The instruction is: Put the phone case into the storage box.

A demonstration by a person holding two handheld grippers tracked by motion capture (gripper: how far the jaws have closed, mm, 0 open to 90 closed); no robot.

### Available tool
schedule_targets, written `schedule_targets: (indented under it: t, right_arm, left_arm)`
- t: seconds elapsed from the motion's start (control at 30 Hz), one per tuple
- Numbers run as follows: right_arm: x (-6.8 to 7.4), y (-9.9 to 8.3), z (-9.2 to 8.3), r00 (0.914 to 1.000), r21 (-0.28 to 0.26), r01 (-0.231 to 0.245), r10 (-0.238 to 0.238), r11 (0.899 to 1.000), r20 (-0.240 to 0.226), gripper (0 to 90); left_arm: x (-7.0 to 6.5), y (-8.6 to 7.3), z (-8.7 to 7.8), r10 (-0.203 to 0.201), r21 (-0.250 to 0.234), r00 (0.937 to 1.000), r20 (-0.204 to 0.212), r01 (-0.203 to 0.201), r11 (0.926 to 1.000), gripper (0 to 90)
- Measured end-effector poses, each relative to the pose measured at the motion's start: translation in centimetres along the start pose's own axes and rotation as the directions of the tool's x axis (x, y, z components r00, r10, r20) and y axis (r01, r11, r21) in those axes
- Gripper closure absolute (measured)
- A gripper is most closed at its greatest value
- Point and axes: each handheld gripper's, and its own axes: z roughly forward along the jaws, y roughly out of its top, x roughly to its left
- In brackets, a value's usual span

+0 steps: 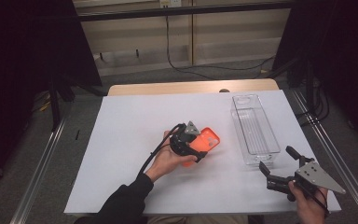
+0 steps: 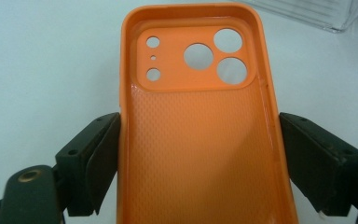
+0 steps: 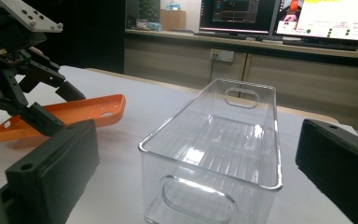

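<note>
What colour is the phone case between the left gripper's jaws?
Orange, with a fine dotted texture inside the phone case; clearest in the left gripper view.

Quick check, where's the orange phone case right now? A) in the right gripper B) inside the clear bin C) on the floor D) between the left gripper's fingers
D: the orange phone case sits between the left gripper fingers, outside the clear bin.

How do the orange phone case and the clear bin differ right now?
The orange phone case is opaque and shallow; the clear bin is see-through and deep-walled. The case sits between the left gripper fingers; the bin stands free, with the right gripper open and short of it. The case has round camera holes, the bin a handle slot. Both lie open side up on the white table.
</note>
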Motion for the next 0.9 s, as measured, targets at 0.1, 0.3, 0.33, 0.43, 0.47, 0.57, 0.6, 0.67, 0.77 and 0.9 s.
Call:
schedule_targets:
  t: [0.1,0.3,0.33,0.43,0.47,0.57,0.6,0.67,0.77,0.9]
  right_arm:
    - [0.1,0.0,0.0,1.0,-0.002,-0.004,0.004,1.0,-0.003,0.0]
    - [0.0,0.0,0.0,1.0,-0.003,-0.003,0.003,1.0,-0.002,0.0]
    - [0.0,0.0,0.0,1.0,-0.003,-0.004,0.004,1.0,-0.002,0.0]
    - [0.1,0.0,0.0,1.0,-0.002,-0.006,0.006,1.0,-0.001,0.0]
    - [0.1,0.0,0.0,1.0,-0.002,-0.004,0.004,1.0,0.0,0.0]
    - [0.0,0.0,0.1,1.0,0.001,-0.006,0.006,1.0,-0.001,0.0]
    - [0.0,0.0,0.1,1.0,0.001,-0.006,0.006,1.0,-0.001,0.0]
    - [0.1,0.1,0.1,1.0,0.001,-0.008,0.008,1.0,-0.001,0.0]
    - [0.1,0.1,0.1,1.0,0.002,-0.008,0.008,1.0,-0.003,0.0]
    - [0.2,0.1,0.1,0.9999,0.0,-0.005,0.005,1.0,-0.015,0.0]
  left_arm:
    - [-0.1,0.0,-0.2,0.001,-0.007,1.0,-0.006,-0.002,1.0,16.2]
    - [0.0,-0.1,-0.8,-0.003,-0.032,1.0,-0.009,0.003,0.9995,16.2]
    - [0.1,-0.2,-1.0,-0.008,-0.041,0.9999,-0.013,0.008,0.9991,16.2]
    - [0.3,-0.2,-1.5,-0.014,-0.063,0.9996,-0.026,0.012,0.9979,16.2]
    - [0.3,-0.2,-1.7,-0.018,-0.071,0.9993,-0.034,0.015,0.9973,16.2]
    - [0.3,-0.3,-2.3,-0.022,-0.096,0.9986,-0.047,0.017,0.9952,16.2]
    - [0.4,-0.3,-2.4,-0.019,-0.094,0.9988,-0.045,0.014,0.9954,16.2]
    - [0.3,-0.4,-2.6,-0.035,-0.105,0.9984,-0.044,0.03,0.994,16.2]
    - [0.2,-0.6,-2.9,-0.038,-0.105,0.9984,-0.041,0.034,0.9939,16.2]
    - [0.3,-0.5,-3.8,-0.03,-0.12,0.9987,-0.042,0.025,0.9924,16.2]
